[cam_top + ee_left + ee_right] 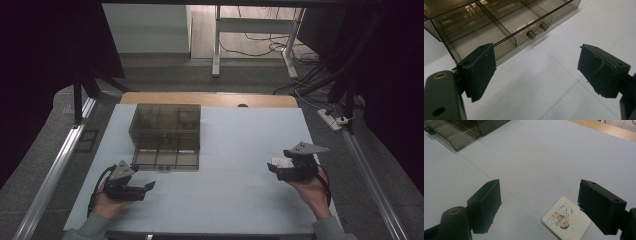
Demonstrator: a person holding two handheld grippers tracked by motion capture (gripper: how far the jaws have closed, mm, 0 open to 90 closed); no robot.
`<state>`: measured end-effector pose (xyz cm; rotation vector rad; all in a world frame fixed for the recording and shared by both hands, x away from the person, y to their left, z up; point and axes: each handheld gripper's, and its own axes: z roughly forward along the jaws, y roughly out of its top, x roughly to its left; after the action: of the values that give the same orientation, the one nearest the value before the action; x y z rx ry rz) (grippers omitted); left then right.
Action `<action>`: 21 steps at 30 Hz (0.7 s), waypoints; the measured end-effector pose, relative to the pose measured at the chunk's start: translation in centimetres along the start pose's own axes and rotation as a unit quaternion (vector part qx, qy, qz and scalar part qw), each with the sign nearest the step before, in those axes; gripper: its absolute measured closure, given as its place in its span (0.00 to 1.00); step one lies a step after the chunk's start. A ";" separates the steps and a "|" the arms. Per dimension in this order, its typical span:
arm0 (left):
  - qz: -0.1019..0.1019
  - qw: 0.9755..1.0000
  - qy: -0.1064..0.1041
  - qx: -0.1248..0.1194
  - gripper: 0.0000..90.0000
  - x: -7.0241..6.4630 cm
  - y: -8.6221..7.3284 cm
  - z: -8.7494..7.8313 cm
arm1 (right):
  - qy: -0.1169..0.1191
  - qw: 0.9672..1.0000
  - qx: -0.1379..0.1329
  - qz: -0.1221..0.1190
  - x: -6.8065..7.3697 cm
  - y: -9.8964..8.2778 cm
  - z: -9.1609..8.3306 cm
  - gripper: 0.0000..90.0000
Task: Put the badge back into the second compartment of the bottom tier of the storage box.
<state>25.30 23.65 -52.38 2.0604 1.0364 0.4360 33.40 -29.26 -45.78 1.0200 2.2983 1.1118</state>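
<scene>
The right hand-held gripper (539,205) hovered above the pale tabletop (235,150) with its jaws wide apart and nothing between them; a small white card with a cartoon print (566,221) lay flat on the tabletop just beneath, near the right jaw; the left hand-held gripper (536,72) also stood wide open and empty, just in front of the smoky plastic drawer box (166,136), whose bottom drawer (499,27) was pulled out.
</scene>
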 end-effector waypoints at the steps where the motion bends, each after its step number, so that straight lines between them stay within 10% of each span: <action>1: -0.001 1.000 0.001 0.000 0.17 0.0 0.0 0.0 | -0.001 1.000 -0.001 0.002 0.0 0.2 0.0 0.20; 21: -0.003 1.000 0.002 0.000 0.17 0.1 0.0 -0.1 | -0.044 0.998 0.037 0.034 -2.4 1.8 2.5 0.21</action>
<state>25.27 23.80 -52.32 2.0572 1.0446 0.4376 37.28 -29.04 -45.77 1.1594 2.2651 0.9923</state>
